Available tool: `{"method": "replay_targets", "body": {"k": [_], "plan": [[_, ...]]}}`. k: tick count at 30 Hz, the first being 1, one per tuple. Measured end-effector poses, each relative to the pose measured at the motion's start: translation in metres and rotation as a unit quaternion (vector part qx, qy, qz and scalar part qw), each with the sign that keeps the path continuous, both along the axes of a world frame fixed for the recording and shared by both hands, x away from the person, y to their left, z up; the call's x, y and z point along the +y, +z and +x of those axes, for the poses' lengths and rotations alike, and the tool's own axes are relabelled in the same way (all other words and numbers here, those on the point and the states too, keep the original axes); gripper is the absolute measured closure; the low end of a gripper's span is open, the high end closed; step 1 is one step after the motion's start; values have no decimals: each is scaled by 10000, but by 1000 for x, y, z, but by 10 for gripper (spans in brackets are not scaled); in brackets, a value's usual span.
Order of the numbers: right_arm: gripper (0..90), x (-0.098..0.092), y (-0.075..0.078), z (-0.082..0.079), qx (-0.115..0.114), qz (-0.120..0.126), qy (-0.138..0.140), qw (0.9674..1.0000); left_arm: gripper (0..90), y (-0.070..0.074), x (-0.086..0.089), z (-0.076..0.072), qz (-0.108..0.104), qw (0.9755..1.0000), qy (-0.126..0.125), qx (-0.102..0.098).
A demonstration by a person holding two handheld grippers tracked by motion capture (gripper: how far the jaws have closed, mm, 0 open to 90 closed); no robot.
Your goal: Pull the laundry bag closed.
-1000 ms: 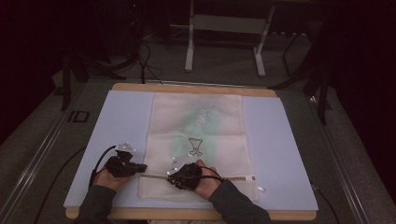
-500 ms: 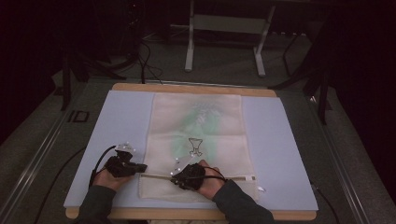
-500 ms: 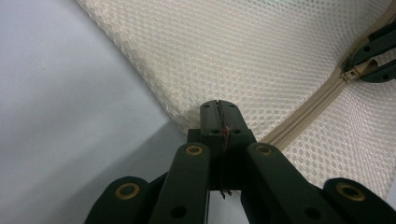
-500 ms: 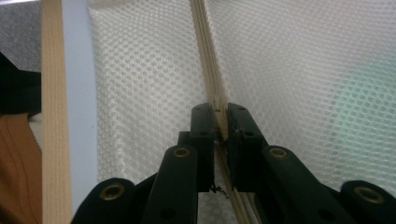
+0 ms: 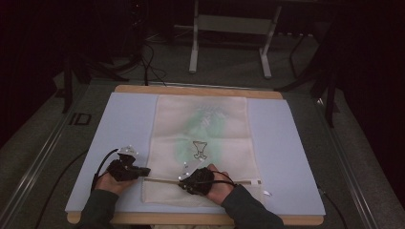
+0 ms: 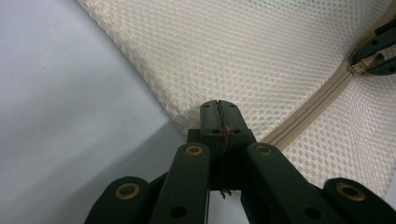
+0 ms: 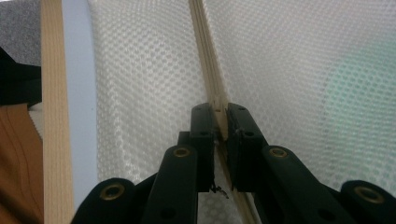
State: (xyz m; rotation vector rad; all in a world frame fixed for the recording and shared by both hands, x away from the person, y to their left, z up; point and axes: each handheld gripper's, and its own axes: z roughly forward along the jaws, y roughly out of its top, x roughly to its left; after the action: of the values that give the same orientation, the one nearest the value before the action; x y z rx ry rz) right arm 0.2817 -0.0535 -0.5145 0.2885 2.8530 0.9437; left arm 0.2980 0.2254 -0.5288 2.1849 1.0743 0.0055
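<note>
Your left tool sits at the near left corner of the mesh laundry bag, and in the left gripper view its jaws are pressed together on the corner of the mesh, at the place where the zipper begins. Your right tool is further along the same zipper, near the middle of the bag's near edge; in the right gripper view its jaws are narrow and pinch the zipper band between them, but I cannot tell if the slider itself is inside the grip. In the left gripper view the tips of your other tool appear at the upper right, on the zipper line. The bag lies flat on the pale blue mat that covers the bench, and something green with a small dark printed figure shows through the mesh near the bag's middle. A small white tag lies on the mat just beside the bag's near right corner. Behind the bench, a metal stand is on the floor with dark cables near it. A cable trails from your left tool over the mat toward the left edge. Nothing lies between the two tools except the zipper itself.
</note>
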Motion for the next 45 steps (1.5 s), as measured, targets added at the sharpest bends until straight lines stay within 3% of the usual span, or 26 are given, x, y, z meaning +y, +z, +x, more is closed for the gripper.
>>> {"method": "replay_targets", "body": {"k": [35,45], "plan": [[823,-24,-1,-7,-63,28,-170,9998,898,0,0,0,-7,10000,15,9],[823,-41,-1,-8,-30,35,-290,9996,898,0,0,0,5,10000,11,12]]}}
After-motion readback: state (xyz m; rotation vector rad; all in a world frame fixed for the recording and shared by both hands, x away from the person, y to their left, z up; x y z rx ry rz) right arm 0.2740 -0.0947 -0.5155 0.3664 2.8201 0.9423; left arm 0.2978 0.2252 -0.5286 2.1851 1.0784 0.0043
